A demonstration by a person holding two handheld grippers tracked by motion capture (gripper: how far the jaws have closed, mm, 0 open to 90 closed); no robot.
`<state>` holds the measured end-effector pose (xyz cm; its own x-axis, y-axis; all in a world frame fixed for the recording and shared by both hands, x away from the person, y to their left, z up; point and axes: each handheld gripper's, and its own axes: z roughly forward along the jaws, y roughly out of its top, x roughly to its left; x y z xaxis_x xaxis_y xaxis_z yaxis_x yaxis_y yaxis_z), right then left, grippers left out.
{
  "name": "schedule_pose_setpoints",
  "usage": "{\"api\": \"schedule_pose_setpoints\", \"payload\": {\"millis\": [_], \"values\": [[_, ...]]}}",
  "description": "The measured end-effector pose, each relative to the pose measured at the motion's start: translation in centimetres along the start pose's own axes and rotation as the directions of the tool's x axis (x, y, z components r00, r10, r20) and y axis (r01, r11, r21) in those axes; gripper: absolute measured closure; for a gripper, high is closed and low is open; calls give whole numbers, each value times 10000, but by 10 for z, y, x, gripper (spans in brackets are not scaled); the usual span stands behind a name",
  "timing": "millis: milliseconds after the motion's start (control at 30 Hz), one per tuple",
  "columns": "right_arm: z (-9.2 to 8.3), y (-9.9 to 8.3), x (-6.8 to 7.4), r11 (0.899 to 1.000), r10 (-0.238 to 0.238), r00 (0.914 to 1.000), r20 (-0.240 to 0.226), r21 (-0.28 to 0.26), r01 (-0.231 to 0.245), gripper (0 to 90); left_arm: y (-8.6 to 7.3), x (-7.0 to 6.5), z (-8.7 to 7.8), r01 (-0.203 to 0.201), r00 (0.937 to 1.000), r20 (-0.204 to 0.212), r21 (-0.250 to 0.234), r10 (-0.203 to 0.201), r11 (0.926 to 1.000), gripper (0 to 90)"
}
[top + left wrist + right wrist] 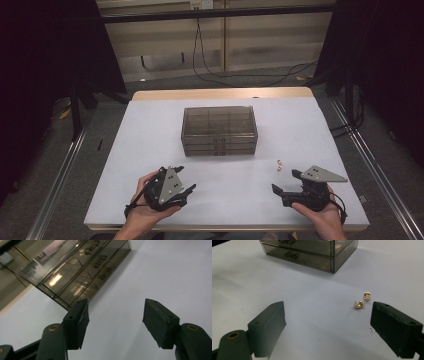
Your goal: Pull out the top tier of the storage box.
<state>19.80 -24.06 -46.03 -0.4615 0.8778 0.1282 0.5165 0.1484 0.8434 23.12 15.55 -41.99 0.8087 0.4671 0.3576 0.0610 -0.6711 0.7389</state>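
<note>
A smoky transparent drawer box [219, 131] stands in the middle of the white table top [145, 135], all its drawers pushed in. Two small gold earrings [279, 164] lie on the table to the right of the box's front. My left gripper [184, 178] is held low at the front left, jaws open and empty. In the left gripper view the box [75, 272] sits ahead of the open left gripper [116, 302]. My right gripper [286, 181] rests at the front right, open and empty. In the right gripper view the earrings [359, 304] lie just ahead of the right gripper [328, 304], near its right jaw.
The table's wooden edge [220, 93] shows at the back, with cables on the floor [240, 75] behind it. Dark curtains and metal rails [55, 180] flank both sides. The box [312, 250] shows small handles on its drawer fronts.
</note>
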Motion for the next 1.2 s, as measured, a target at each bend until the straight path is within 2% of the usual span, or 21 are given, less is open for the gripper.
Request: {"api": "schedule_pose_setpoints", "payload": {"millis": [67, 100, 167, 333, 400, 567, 733, 800, 867, 933, 967, 1000, 1033, 1067, 1133, 1167, 1200], "values": [[0, 0, 0, 10000, -30, 10000, -2, 8, 30, 124, 3, -5, 2, -440, 9987, -247, 29, 440, 9990, 376], [0, 0, 0, 10000, -11, 10000, -6, 36, 11, 124, 4, -5, 3, -530, 9985, -119, 64, 531, 9986, 377], [0, 0, 0, 10000, 14, 10000, -38, 14, -14, 124, 6, -7, 5, -723, 9972, -189, 71, 724, 9974, 386], [0, 0, 0, 10000, 32, 10000, -73, 37, -32, 120, 10, -5, 9, -952, 9953, -174, 72, 953, 9954, 408], [0, 0, -1, 10000, 84, 9999, -78, 37, -83, 119, 15, -3, 11, -1271, 9914, -298, 174, 1276, 9917, 432], [0, 0, 0, 10000, 80, 9999, -123, 55, -79, 118, 20, -1, 16, -1452, 9889, -281, 274, 1460, 9890, 464], [0, 0, -1, 9999, 71, 10000, -66, 80, -70, 118, 27, -3, 25, -1896, 9786, -697, 585, 1934, 9801, 480], [1, 0, -1, 9999, 125, 9999, -76, 106, -124, 118, 29, -3, 28, -2020, 9762, -676, 597, 2059, 9776, 483], [1, 0, 0, 9999, 81, 9999, -60, 128, -80, 118, 31, -4, 31, -2227, 9704, -800, 690, 2279, 9724, 492], [1, 0, 0, 9999, 74, 9999, -71, 140, -73, 118, 31, -4, 33, -2241, 9705, -739, 740, 2295, 9717, 493], [1, 0, 0, 9999, 107, 9999, -76, 130, -106, 118, 31, -6, 37, -2320, 9664, -948, 785, 2390, 9695, 492], [1, 0, 0, 9999, 107, 9999, -76, 130, -106, 118, 31, -6, 37, -2320, 9664, -948, 785, 2390, 9695, 492], [0, 0, 0, 9999, 92, 9999, -77, 135, -90, 118, 31, -7, 40, -2699, 9509, -1270, 1057, 2822, 9571, 480], [1, 0, 0, 9999, 90, 9999, -51, 134, -89, 118, 32, -6, 42, -2799, 9480, -1238, 1136, 2931, 9533, 458], [1, 0, 0, 9999, 49, 10000, -58, 136, -48, 118, 32, -6, 46, -2701, 9464, -1514, 1136, 2854, 9561, 454], [1, 0, 0, 9999, 50, 10000, -78, 154, -49, 118, 32, -6, 46, -2701, 9464, -1514, 1136, 2854, 9561, 454], [1, -1, 0, 9999, 31, 10000, -82, 168, -30, 118, 33, -5, 49, -2745, 9419, -1625, 1319, 2940, 9525, 454]]}}
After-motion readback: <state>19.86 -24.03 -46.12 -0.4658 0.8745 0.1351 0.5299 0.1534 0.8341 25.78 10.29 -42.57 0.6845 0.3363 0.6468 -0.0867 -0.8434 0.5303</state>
